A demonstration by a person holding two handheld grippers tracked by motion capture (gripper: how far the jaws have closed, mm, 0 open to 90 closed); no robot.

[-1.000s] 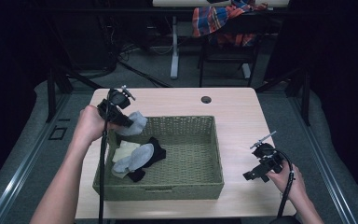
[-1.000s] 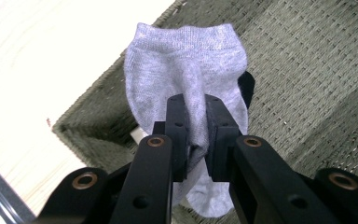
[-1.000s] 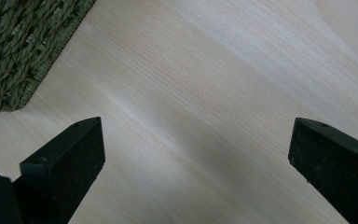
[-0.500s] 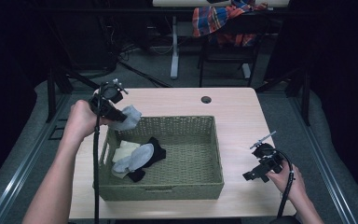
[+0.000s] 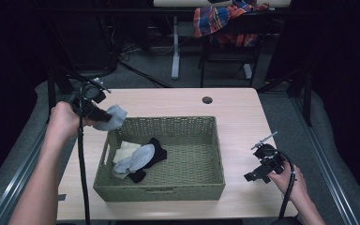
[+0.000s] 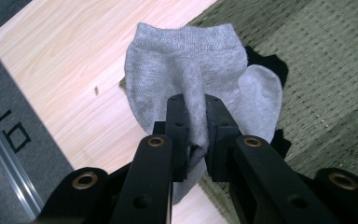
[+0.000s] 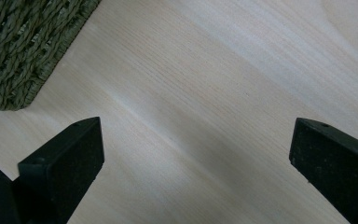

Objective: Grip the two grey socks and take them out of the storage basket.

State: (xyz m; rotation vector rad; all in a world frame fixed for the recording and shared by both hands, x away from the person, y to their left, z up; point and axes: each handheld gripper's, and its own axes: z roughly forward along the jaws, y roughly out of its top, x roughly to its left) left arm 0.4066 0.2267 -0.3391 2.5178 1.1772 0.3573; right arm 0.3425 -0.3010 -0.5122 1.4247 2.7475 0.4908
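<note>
My left gripper [image 5: 104, 116] is shut on a grey sock [image 5: 113, 117] and holds it in the air over the far left corner of the woven basket [image 5: 192, 187]. In the left gripper view the grey sock [image 6: 182, 74] hangs pinched between the black pads [image 6: 177, 121]. In the basket lie another grey sock [image 5: 138, 158], a black sock [image 5: 157, 149] and a pale yellow cloth [image 5: 124, 150]. My right gripper [image 5: 255, 174] rests low over the table right of the basket, jaws wide open with bare wood between them [image 7: 196, 154].
The light wooden table [image 5: 234, 112] has a round cable hole [image 5: 207, 100] near its far edge. Beyond the table stand a chair with a plaid cloth [image 5: 220, 18] and a white desk leg. A basket corner [image 7: 23, 51] lies left of my right gripper.
My left gripper has lifted the grey sock up and to the left, away from the basket's inside toward its far left corner. The right gripper has stayed put.
</note>
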